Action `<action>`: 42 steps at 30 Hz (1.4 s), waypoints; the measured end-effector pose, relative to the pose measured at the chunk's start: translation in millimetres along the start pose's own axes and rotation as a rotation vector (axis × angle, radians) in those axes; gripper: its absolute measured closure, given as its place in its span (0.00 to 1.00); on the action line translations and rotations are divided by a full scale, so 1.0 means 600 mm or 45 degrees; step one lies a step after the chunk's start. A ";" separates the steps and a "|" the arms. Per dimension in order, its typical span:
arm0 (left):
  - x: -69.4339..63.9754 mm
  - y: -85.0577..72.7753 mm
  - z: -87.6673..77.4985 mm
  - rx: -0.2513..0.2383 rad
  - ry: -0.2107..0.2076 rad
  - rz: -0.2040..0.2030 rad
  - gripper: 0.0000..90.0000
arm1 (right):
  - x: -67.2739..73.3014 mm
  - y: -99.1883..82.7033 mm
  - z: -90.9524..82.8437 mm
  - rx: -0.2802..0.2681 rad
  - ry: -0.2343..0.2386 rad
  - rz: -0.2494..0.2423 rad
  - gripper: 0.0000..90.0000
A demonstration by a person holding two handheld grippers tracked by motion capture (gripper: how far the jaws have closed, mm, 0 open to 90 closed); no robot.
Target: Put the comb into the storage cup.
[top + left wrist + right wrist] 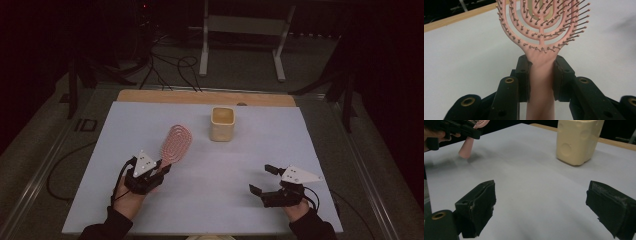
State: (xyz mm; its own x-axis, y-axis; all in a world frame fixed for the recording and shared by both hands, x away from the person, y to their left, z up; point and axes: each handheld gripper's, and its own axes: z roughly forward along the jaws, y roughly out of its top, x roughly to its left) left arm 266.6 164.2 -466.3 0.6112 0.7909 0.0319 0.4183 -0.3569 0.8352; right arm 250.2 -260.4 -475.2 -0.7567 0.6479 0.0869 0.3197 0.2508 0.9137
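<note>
A pink hairbrush [175,142] with an open, looped head points away from me over the white mat [200,200]. My left gripper [162,170] is shut on its handle [541,75], both pads pressed against the sides just below the head. In the right gripper view the handle's butt end [466,148] hangs a little above the mat. A cream square cup [222,123] stands upright at the far middle, also seen as a cream cup [577,140] ahead of the right gripper. My right gripper [265,179] rests low at the near right, open, with nothing between its pads [477,207].
A wooden strip [205,97] runs along the mat's far edge. Beyond it are floor cables [170,65] and a white table frame [240,35]. Metal rails [45,170] flank the table on both sides.
</note>
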 end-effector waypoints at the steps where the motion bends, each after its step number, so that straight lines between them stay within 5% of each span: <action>1: -0.001 0.000 0.000 -0.003 0.004 0.002 0.79 | 0.002 0.004 0.001 -0.004 0.010 -0.001 0.10; 20: 0.002 0.000 -0.004 -0.025 -0.019 -0.030 0.79 | 0.013 0.110 0.005 -0.071 0.032 -0.025 0.10; 42: 0.002 0.000 -0.006 -0.036 -0.029 -0.042 0.79 | 0.042 0.214 0.060 -0.138 0.057 -0.094 0.09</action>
State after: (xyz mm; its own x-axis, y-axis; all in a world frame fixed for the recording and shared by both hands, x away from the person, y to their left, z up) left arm 265.0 167.2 -464.3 0.6125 0.7905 -0.0081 0.4195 -0.3164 0.8508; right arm 292.6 -186.3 -370.2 -0.8013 0.5973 0.0334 0.2007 0.2158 0.9556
